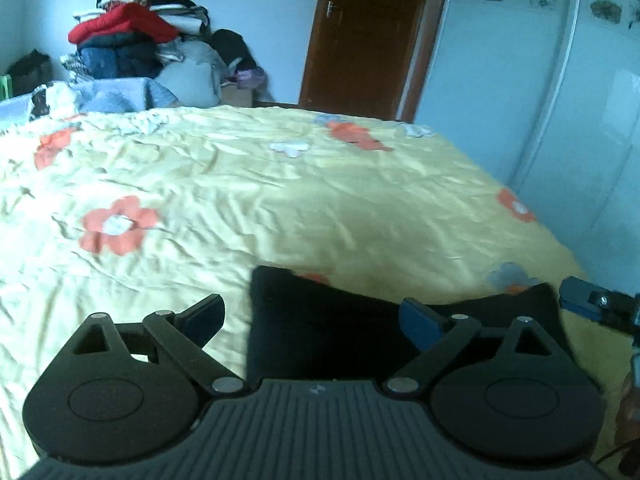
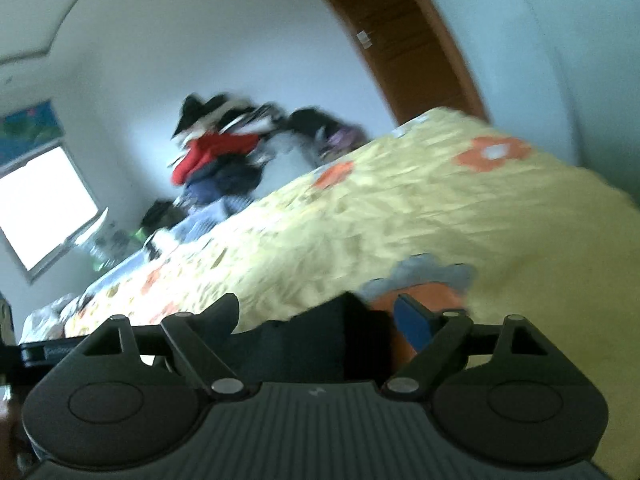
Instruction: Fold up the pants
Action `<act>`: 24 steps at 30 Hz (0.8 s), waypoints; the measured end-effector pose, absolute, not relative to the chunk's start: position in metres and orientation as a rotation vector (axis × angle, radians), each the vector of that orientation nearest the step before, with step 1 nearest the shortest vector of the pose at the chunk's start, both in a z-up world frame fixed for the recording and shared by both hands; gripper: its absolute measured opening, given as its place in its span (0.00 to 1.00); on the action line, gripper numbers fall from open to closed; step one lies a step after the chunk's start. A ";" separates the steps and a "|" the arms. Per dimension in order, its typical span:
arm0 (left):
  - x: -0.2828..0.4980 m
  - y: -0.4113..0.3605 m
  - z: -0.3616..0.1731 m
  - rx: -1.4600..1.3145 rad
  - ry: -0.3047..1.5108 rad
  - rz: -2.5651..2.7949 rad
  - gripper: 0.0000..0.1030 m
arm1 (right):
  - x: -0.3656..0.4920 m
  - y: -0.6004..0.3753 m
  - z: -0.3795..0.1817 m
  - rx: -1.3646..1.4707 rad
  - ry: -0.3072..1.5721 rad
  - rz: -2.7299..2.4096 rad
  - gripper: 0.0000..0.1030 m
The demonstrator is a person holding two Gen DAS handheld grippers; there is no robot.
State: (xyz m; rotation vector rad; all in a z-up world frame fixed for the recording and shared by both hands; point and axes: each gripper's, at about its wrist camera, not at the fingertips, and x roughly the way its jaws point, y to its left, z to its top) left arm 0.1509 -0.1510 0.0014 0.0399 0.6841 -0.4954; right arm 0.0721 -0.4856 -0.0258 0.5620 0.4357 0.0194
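Two black two-finger grippers over one wide bed spread with a crumpled pale-yellow flowered sheet [image 1: 280, 200]. Left gripper [image 1: 312, 320] with fingers spread wide apart, gripping nothing, a blue-faced pad [image 1: 418, 326] showing on one finger. Right gripper [image 2: 316, 320] likewise spread wide and closed on nothing, its view tilted and smeared by blur; the tip of that right gripper also visible at the far right edge of the left wrist view. One pair of plain black fabric pants [image 1: 320, 328] lying on the near edge of the sheet, just ahead of and between the left gripper's fingers, reaching across toward the right gripper; dark, matte, with no detail of seams or waistband readable, one squared corner raised at the left and a pointed peak at the right. In the right wrist view, the same black cloth [image 2: 320, 340] bunched between the spread fingers, beside a printed blue-and-orange flower. At least seven orange, white and grey-blue flowers countable on the sheet in the left wrist view. One tall heap of mixed clothing topped by a red jacket [image 1: 124, 28] against the far wall beyond the bed. One brown wooden door [image 1: 360, 36] with a metal handle, and one white wardrobe front with a floral border [image 1: 540, 80] at the right. One bright window [image 2: 44, 208] in the right wrist view.
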 end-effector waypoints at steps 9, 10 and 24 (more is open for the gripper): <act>0.162 -0.170 -0.033 0.140 0.757 -0.476 0.92 | 0.095 -0.477 -0.042 0.318 0.576 -0.132 0.14; 0.165 -0.167 -0.036 0.118 0.768 -0.474 0.92 | 0.095 -0.480 -0.044 0.297 0.590 -0.175 0.15; 0.165 -0.181 -0.041 0.182 0.764 -0.522 0.99 | 0.073 -0.388 -0.039 -0.128 0.665 0.044 0.18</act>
